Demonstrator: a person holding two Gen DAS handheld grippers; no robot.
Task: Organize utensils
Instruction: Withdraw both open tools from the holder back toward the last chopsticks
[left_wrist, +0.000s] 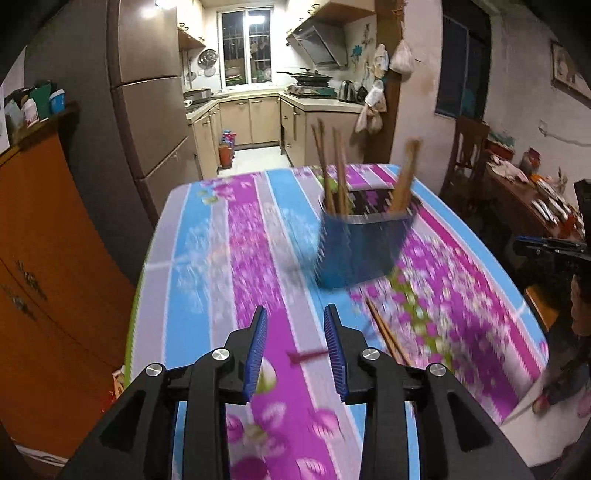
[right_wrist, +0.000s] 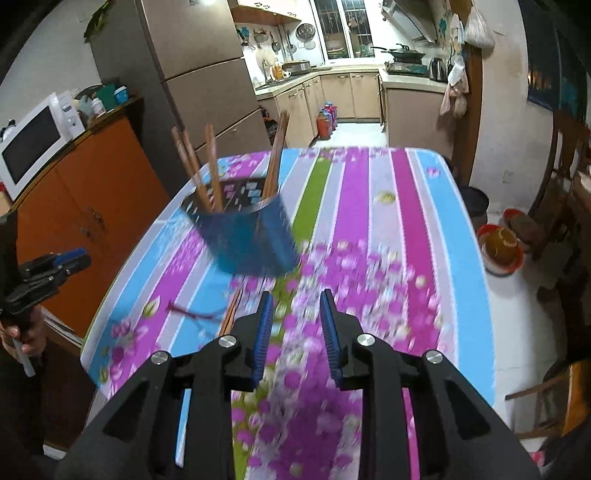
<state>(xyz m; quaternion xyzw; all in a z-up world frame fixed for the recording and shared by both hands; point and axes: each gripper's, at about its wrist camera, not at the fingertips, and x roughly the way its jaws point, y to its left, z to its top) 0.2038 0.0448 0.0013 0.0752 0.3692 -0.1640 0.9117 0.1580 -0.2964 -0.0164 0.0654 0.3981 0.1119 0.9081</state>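
Left wrist view: left gripper (left_wrist: 295, 343) held narrowly parted, nothing gripped. Loose chopsticks (left_wrist: 388, 334) beside blue holder (left_wrist: 364, 247) could be knocked off table by motion.

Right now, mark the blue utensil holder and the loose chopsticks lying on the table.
blue utensil holder (left_wrist: 364, 251), left wrist view, front wall.
loose chopsticks (left_wrist: 388, 334), left wrist view, middle of the shafts.
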